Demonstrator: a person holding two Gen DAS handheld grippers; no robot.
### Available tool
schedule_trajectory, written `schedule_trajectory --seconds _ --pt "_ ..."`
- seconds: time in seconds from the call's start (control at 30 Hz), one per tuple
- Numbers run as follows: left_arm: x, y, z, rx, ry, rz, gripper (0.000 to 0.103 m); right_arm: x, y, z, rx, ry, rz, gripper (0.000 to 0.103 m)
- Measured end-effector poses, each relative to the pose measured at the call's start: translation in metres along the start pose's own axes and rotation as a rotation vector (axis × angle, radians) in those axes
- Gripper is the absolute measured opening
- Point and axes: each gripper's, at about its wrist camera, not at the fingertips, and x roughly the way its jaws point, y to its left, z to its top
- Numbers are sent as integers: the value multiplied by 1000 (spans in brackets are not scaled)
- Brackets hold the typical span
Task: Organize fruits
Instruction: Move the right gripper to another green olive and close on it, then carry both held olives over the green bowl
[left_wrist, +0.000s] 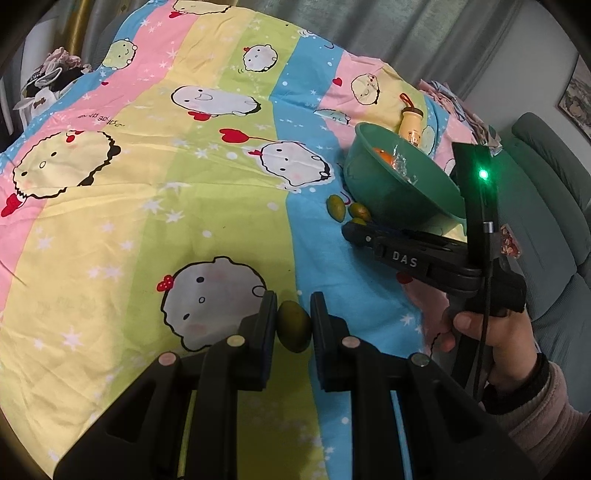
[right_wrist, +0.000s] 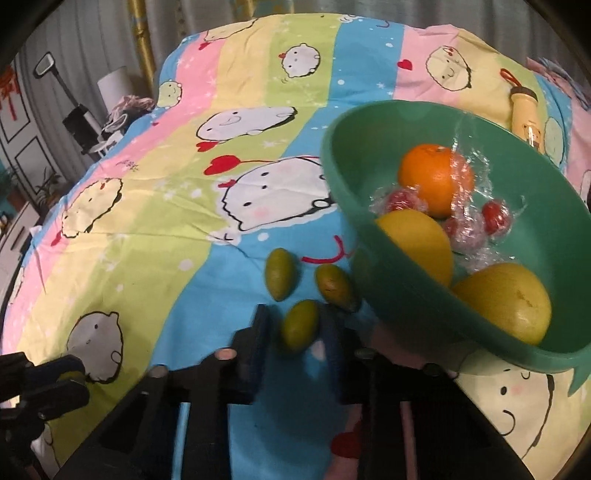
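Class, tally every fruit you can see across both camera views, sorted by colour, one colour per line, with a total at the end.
Green, small and oval: 4 (one between the left gripper jaws, one between the right gripper jaws, two on the bedsheet)
Yellow, in the bowl: 2
Orange, in the bowl: 1
Red, small, plastic-wrapped: 3
Total: 10
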Motion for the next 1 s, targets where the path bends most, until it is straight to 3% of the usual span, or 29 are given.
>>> schedule_trajectory --seconds 0.53,1.0 --pt "-8 -22 5 50 -4 0 18 -76 6 -17 16 -112 227 22" --pt "-15 -56 14 123 -17 11 18 -120 -21 -21 87 -219 263 22"
